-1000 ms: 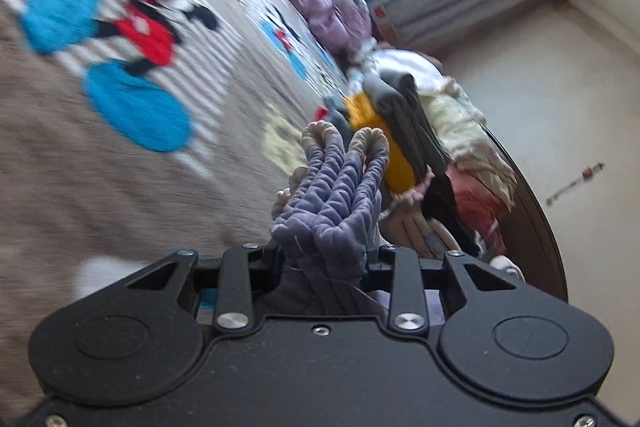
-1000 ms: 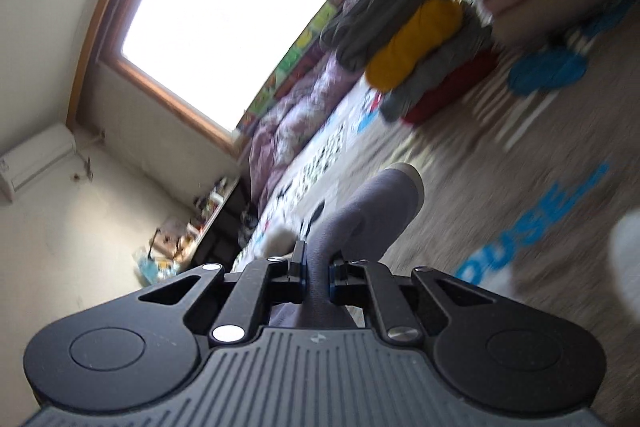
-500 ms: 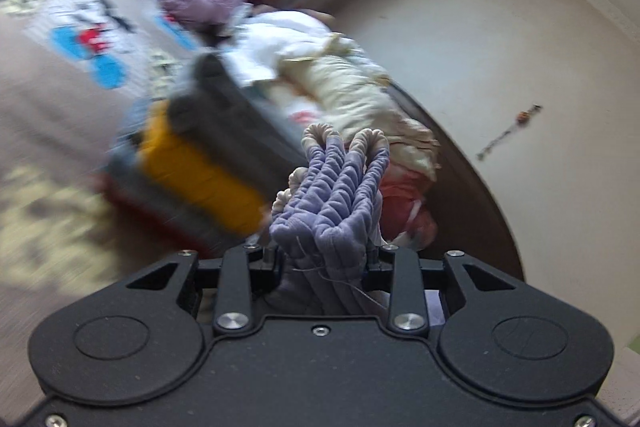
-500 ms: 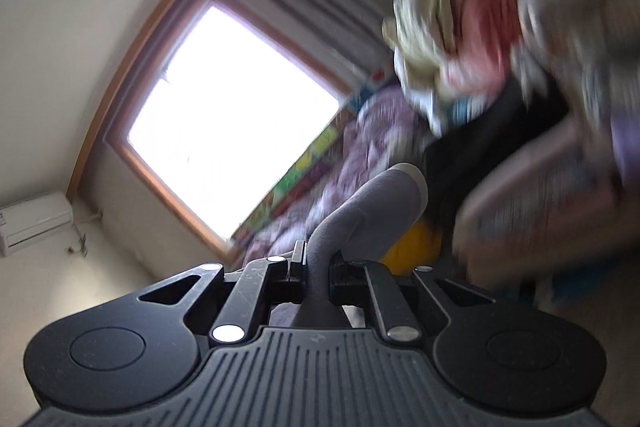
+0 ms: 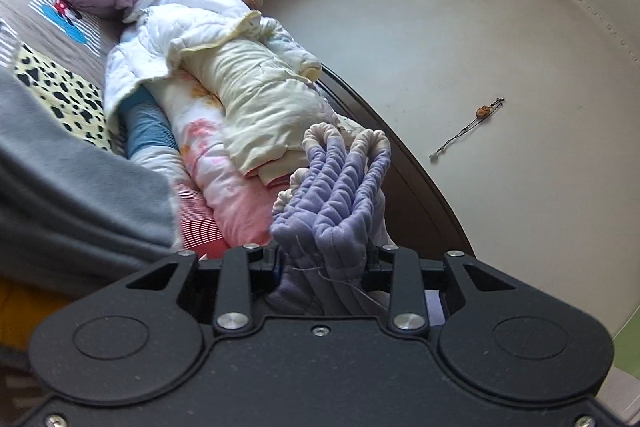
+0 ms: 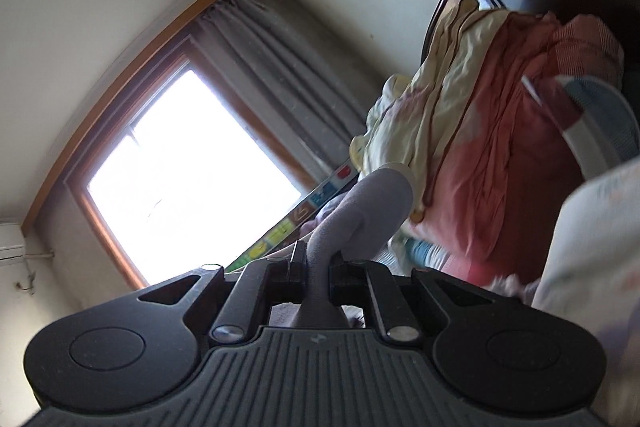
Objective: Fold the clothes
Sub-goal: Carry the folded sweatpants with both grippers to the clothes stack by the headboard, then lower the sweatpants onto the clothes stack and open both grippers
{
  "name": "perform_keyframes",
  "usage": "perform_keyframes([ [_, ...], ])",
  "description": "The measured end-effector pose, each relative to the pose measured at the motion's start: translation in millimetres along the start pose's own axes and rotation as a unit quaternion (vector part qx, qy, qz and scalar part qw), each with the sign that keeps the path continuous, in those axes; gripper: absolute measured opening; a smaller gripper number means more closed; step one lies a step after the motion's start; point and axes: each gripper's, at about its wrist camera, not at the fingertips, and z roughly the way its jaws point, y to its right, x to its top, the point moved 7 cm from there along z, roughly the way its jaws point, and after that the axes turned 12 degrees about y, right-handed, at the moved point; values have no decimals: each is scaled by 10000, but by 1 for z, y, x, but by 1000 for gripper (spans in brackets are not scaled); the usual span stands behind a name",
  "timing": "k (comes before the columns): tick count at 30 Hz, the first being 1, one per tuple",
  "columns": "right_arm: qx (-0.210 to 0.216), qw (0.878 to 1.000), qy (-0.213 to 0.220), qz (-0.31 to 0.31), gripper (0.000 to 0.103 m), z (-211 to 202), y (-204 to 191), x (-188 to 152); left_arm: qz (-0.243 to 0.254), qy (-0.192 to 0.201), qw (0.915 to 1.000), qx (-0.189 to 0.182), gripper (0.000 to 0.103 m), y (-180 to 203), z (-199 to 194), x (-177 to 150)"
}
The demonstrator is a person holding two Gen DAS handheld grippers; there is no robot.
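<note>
1. The lilac garment [image 5: 332, 203] is bunched into ribbed pleats with pale scalloped edging, and it stands up from between the left gripper [image 5: 322, 259] fingers, pointing forward along them. It is off the bed, held in the air.
2. The left gripper is clamped on that gathered end; the right gripper [image 6: 318, 267] is closed on a smooth grey-lilac fold [image 6: 368, 211] that curls up and to the right (likely the other end of the same garment, though neither view shows the span between).
3. Judged from this, the long axis runs gripper to gripper, so neither hand is nearer: each already has its end.
4. Ahead of the left gripper lies the pile of folded clothes [image 5: 248, 95], cream and pink, against the dark headboard [image 5: 416, 187], with a grey fleece [image 5: 72, 187] at the left; the right view shows the same pile [image 6: 492, 147] close on its right.
5. The coming move probably depends on lowering both ends level toward that pile.
</note>
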Motion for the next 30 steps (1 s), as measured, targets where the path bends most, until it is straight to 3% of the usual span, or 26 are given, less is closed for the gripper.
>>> perform_keyframes([
  [4,-306,9995,-104,-49,11,17,24,6,71,-128,9999,90,31,-9,30,-6],
  [5,-459,9987,-187,-105,14,22,31,5,353,-254,9985,323,44,-15,37,-12],
  [7,-1209,9897,-537,-556,36,32,52,-4,1195,-540,9855,1079,53,-29,45,-24],
  [8,-1463,9842,-600,-800,58,32,57,-6,1410,-593,9802,1255,54,-32,43,-28],
  [9,-1505,9828,-491,-954,66,26,57,-5,1422,-558,9806,1232,57,-32,37,-29],
  [10,-1534,9812,-380,-1105,67,19,56,-3,1434,-523,9809,1208,62,-31,31,-30],
  [14,-1355,9805,-104,-1421,68,-1,46,-1,1482,-383,9819,1114,63,-29,7,-34],
  [18,-1184,9820,-100,-1471,68,-15,33,-6,1530,-243,9826,1020,67,-26,-17,-39],
  [23,-1063,9853,-306,-1302,69,-47,4,-22,1542,-205,9808,1173,90,-10,-49,-48],
  [28,-1120,9848,-764,-1090,82,-76,-16,-57,1833,-336,9728,1376,99,15,-86,-69],
  [30,-1116,9830,-985,-1072,94,-86,-26,-72,2134,-368,9647,1498,102,28,-103,-78],
])
